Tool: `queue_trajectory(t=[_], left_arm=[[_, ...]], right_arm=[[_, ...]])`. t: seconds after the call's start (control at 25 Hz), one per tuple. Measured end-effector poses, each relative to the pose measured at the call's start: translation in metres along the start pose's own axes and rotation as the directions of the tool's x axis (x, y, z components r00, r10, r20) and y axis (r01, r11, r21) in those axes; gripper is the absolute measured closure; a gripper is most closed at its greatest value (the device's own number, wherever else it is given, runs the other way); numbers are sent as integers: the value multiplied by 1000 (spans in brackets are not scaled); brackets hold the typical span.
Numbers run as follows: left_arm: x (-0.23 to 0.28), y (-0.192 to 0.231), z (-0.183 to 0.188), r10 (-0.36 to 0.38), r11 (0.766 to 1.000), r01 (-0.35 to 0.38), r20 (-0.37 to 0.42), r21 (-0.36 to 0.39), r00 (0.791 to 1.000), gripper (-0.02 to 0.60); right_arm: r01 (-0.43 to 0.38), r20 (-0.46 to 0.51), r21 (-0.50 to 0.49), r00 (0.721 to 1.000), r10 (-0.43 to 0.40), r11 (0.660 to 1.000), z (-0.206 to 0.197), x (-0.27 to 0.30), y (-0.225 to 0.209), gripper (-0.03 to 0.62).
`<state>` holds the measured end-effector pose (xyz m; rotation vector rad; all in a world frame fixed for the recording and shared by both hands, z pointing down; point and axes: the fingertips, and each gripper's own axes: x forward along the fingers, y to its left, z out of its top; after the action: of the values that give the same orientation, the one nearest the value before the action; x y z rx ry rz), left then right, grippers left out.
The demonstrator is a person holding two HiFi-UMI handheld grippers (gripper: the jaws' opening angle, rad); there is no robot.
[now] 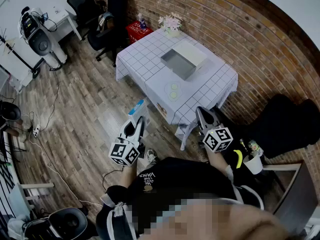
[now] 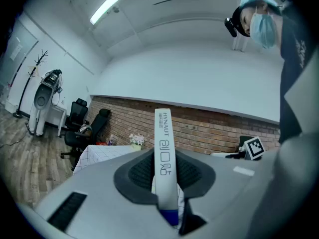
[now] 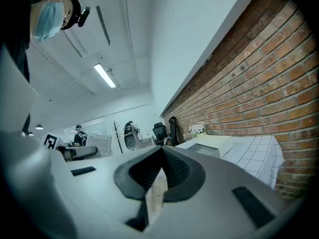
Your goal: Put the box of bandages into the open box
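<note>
The box of bandages (image 1: 137,108) is a narrow white box with a blue end, and it stands upright in my left gripper (image 1: 140,119). In the left gripper view the box (image 2: 164,133) rises between the jaws, which are shut on it (image 2: 165,172). The open box (image 1: 179,63) is grey inside and lies on the white checked table (image 1: 150,79), with its white lid (image 1: 191,52) against it. Both grippers hang over the floor, short of the table's near edge. My right gripper (image 1: 201,112) is shut (image 3: 162,154) with nothing in it. The open box (image 3: 209,148) lies ahead of it.
A pot of flowers (image 1: 171,24) stands at the table's far end and a small round dish (image 1: 173,90) at the near end. Office chairs (image 1: 100,21) and a red crate (image 1: 138,30) stand behind the table. A brick wall (image 1: 240,39) runs along the right, with a white tub (image 1: 252,162) near my feet.
</note>
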<state>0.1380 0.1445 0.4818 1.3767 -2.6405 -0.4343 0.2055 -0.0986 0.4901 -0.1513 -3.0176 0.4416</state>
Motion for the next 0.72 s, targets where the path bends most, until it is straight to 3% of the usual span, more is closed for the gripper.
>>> queue_trajectory(t=[0.72], left_arm=[[16,78,13,-68,997,67,-31,-25,997,502]], right_arm=[[71,25,55,997,-73,996,-14,69,21,600]])
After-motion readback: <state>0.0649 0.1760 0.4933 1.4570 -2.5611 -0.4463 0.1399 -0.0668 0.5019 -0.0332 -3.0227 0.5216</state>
